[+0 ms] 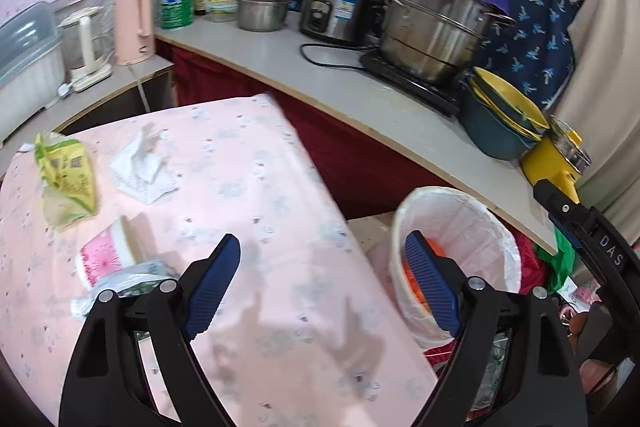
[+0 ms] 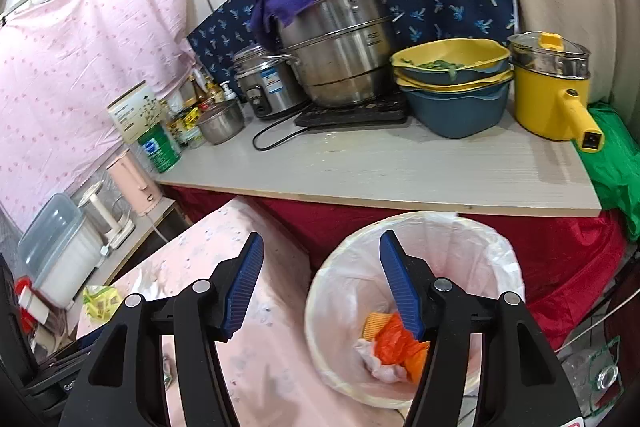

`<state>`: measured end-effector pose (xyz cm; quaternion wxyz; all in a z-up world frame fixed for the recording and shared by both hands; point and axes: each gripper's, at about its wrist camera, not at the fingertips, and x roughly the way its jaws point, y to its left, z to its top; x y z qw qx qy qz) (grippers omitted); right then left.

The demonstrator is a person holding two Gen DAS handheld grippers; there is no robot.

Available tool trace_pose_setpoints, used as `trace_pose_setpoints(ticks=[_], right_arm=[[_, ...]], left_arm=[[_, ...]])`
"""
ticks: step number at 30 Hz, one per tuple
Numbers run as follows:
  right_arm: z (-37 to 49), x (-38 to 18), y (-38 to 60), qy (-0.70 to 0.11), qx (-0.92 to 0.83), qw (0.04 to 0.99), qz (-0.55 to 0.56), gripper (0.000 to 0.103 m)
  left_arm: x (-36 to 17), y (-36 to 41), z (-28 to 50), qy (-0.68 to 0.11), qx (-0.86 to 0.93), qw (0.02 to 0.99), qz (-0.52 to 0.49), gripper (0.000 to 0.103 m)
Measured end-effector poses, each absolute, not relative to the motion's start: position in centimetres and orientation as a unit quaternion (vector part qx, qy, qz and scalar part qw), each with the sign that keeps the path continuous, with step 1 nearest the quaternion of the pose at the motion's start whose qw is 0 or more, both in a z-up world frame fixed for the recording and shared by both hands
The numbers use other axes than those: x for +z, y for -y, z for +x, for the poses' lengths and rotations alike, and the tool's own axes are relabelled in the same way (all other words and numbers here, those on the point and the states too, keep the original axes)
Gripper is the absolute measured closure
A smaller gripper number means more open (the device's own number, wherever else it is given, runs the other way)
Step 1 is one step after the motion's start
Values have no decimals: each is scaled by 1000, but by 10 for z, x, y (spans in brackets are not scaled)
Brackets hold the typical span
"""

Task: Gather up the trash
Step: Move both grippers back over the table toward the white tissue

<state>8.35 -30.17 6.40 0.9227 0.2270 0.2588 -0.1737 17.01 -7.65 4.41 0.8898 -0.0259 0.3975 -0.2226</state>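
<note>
On the pink tablecloth (image 1: 248,195) lie a yellow-green wrapper (image 1: 66,175), a crumpled white tissue (image 1: 142,167), a pink-and-white cup (image 1: 108,255) on its side and a crumpled plastic bag (image 1: 128,281). My left gripper (image 1: 322,263) is open and empty above the cloth, right of the cup. A white-lined trash bin (image 2: 416,263) stands beside the table, also in the left wrist view (image 1: 460,223). It holds orange plastic (image 2: 394,345) and white tissue (image 2: 380,363). My right gripper (image 2: 320,255) is open and empty over the bin's left rim.
A grey counter (image 2: 380,167) behind carries a steel steamer pot (image 2: 340,51) under a purple towel, a rice cooker (image 2: 266,83), stacked yellow-blue bowls (image 2: 452,83), a yellow pot (image 2: 548,91), bottles and a green tin (image 2: 160,147). A pink kettle (image 1: 134,23) stands left.
</note>
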Motion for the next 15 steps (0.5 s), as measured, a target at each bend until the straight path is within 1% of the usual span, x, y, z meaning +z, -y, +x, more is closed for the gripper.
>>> trace_pose_setpoints(ticks=[15], right_arm=[[134, 64, 204, -292, -79, 934, 187, 44]], left_arm=[[34, -38, 186, -404, -121, 903, -79, 22]])
